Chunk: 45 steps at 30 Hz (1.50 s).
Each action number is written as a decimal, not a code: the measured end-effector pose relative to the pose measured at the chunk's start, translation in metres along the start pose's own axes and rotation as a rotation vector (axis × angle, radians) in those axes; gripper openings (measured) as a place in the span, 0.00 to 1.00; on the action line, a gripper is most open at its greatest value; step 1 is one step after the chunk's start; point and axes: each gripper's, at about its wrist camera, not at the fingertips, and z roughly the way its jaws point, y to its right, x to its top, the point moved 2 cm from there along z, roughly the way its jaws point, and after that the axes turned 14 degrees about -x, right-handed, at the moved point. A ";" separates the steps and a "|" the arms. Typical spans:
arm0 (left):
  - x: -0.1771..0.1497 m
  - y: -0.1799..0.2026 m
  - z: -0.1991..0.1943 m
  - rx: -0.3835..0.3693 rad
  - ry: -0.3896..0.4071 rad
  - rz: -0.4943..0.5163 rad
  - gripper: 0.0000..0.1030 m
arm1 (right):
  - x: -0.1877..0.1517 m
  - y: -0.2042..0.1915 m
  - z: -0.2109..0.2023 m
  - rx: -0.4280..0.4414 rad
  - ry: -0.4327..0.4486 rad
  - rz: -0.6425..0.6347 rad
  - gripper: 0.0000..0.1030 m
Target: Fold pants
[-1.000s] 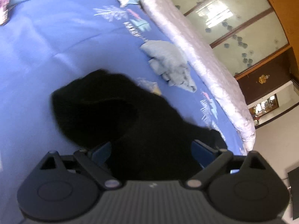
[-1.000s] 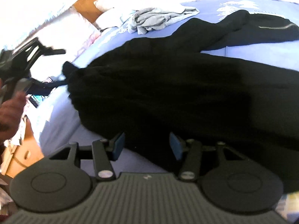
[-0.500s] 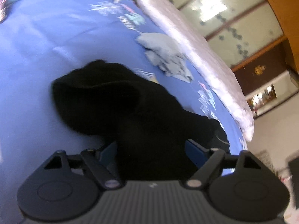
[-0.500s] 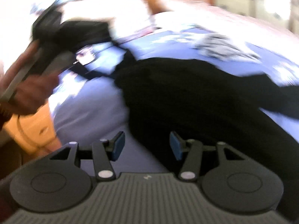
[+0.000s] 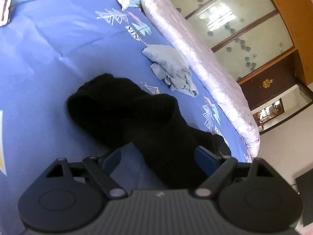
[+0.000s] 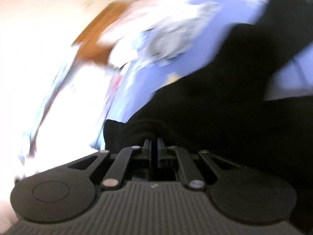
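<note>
Right wrist view: your right gripper point(image 6: 154, 144) has just been closing, and its jaws, apart half a second ago with bare sheet between them, now clamp a bunched edge of the black pants point(image 6: 225, 105) at lower centre of the frame. This view is heavily smeared, where the earlier one was sharper.

Left wrist view: your left gripper point(image 5: 156, 157) stands with its blue pads point(image 5: 112, 156) well apart; the jaws have just been opening slightly. A dark strip of the pants point(image 5: 125, 115) runs between them, toward the right pad, and you cannot tell whether that pad touches the cloth. The pants lie in much the same crumpled heap as before, at frame centre on the blue bedsheet point(image 5: 49, 58).

No container is visible. The pants read as soft, matte and lumpy. A crumpled grey garment point(image 5: 172, 68) lies apart from them, toward the upper right, beside a glossy, quilted pale blanket point(image 5: 205, 58). The sheet is smooth with pale printed motifs.
</note>
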 end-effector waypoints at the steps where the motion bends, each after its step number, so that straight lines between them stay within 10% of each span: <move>1: -0.002 0.000 0.004 -0.005 -0.005 0.000 0.82 | 0.003 0.010 0.008 -0.039 -0.009 0.035 0.08; 14: 0.001 -0.020 0.084 -0.012 -0.077 -0.136 0.82 | 0.006 0.023 0.034 -0.080 -0.064 0.075 0.10; 15: 0.001 -0.023 0.091 -0.010 -0.079 -0.152 0.79 | 0.008 0.022 0.036 -0.079 -0.064 0.076 0.10; 17: -0.002 -0.025 0.104 -0.027 -0.096 -0.173 0.38 | 0.007 0.024 0.036 -0.075 -0.064 0.082 0.11; 23: -0.009 -0.014 0.084 -0.015 -0.077 -0.126 0.22 | -0.001 0.019 -0.010 -0.033 -0.062 -0.008 0.11; 32: -0.068 -0.001 -0.075 -0.026 -0.039 -0.114 0.22 | -0.079 -0.046 -0.050 0.088 -0.188 -0.280 0.15; 37: -0.104 -0.025 -0.107 0.140 -0.076 -0.149 0.42 | -0.130 -0.058 -0.034 0.021 -0.253 -0.417 0.43; 45: -0.042 -0.027 -0.137 0.200 0.104 -0.116 0.60 | -0.054 -0.020 -0.095 -0.041 -0.056 -0.329 0.43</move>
